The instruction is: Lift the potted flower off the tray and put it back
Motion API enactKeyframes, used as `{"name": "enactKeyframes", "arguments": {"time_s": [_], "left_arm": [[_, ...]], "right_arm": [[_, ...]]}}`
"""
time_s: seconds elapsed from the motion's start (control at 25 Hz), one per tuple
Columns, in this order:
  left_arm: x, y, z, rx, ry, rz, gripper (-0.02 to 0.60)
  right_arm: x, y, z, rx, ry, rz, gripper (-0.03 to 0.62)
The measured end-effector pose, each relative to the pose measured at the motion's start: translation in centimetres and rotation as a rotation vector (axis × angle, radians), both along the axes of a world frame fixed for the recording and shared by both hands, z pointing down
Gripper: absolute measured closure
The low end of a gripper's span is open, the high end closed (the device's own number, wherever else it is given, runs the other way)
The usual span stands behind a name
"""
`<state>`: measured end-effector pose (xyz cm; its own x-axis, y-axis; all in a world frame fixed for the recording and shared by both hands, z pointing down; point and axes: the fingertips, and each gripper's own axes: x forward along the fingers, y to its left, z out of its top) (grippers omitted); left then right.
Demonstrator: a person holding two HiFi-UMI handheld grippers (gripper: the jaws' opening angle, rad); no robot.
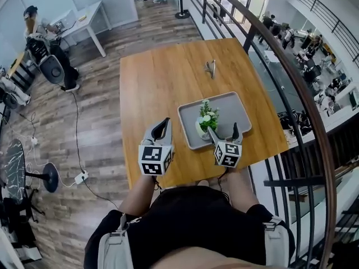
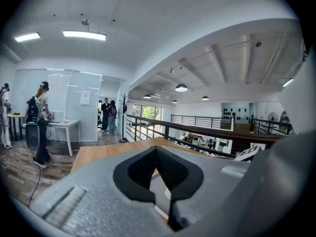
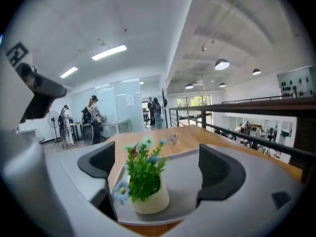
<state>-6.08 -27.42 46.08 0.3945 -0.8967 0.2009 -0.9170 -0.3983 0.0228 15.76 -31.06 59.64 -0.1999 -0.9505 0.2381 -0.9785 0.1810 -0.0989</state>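
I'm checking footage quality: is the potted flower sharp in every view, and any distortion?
Head view: potted flower small but crisp, railing bowed by the wide lens. Right gripper view: flower close, slightly soft, dark rounded corners. Left gripper view: flower not visible, strong fisheye.

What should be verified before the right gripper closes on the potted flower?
1. Right gripper open: ok, jaws are wide apart.
2. Pot in line with the gap: ok, it shows between the jaws.
3. Pot centred in the gap: not ok, it sits nearer the jaw on the picture's left.
4. Jaws far enough forward to flank the pot: cannot tell; the head view suggests the tips are just short of it.
5. Pot upright on the tray: ok.
6. Left gripper out of the way: ok, shut and empty, over the table beside the tray.
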Motion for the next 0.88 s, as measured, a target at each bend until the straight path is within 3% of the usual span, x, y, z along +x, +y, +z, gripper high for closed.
{"name": "enactKeyframes", "arguments": {"time_s": [0.12, 0.24, 0.44, 0.6, 0.88], "left_arm": [[1.5, -0.6, -0.1, 0.003, 0.011, 0.037, 0.569], [2.9, -1.0, -0.2, 0.005, 0.022, 0.070, 0.569], [5.2, -1.4, -0.3, 0.011, 0.030, 0.118, 0.569], [6.4, -1.4, -1.0, 0.030, 0.037, 0.141, 0.569], [7.6, -1.1, -1.3, 0.037, 0.030, 0.169, 0.569]], "right_arm": [[1.5, 0.8, -5.6, 0.125, -0.010, 0.033, 0.094], [2.6, 1.5, -11.0, 0.232, -0.019, 0.060, 0.199], [4.9, 2.5, -17.6, 0.325, 0.001, 0.202, 0.597], [4.4, 3.0, -19.6, 0.336, 0.020, 0.176, 0.599], [4.0, 3.4, -18.6, 0.305, 0.009, 0.159, 0.599]]}}
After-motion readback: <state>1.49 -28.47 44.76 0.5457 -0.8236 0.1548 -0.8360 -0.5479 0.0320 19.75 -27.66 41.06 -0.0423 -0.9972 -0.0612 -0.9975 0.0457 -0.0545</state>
